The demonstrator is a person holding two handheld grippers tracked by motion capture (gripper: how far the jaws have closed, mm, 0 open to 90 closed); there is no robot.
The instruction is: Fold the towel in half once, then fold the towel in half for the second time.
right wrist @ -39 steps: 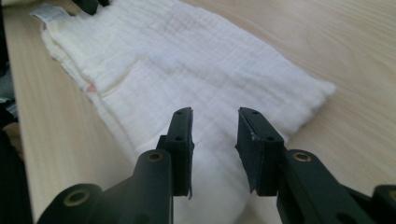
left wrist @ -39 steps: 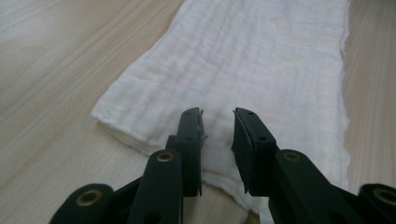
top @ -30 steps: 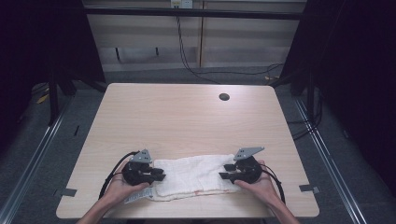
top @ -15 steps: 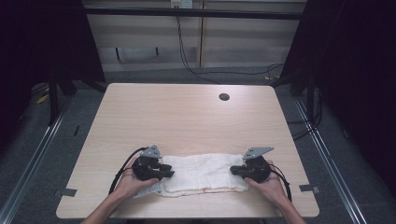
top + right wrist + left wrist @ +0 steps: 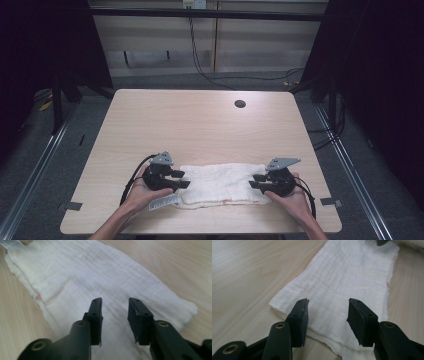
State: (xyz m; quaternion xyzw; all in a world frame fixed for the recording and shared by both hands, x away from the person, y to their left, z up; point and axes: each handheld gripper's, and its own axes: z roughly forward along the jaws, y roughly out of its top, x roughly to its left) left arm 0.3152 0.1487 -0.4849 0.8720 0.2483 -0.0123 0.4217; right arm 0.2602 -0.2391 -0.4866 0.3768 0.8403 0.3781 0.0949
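A folded white cloth [image 5: 220, 182] lies flat near the table's front edge. At its left end is my left gripper [image 5: 181, 179], pointing right, and at its right end my right gripper [image 5: 256, 181], pointing left. In the left gripper view the left gripper [image 5: 328, 306] is open just above the cloth [image 5: 352, 272]. In the right gripper view the right gripper [image 5: 115, 303] is open over the cloth [image 5: 100, 272]. Both pairs of jaws have just been opening. Nothing is pinched between them; the cloth lies beneath.
The cloth's white label [image 5: 162, 202] sticks out at its front left corner. The wooden table [image 5: 200, 125] has a round cable hole [image 5: 240, 104] at the back right. A black cable [image 5: 131, 176] loops from the left gripper. Dark floor and metal rails flank the table.
Both hands have shifted slightly to the right. The cloth now reaches farther right and lies flatter. Both grippers' jaws stand wider apart than half a second ago.
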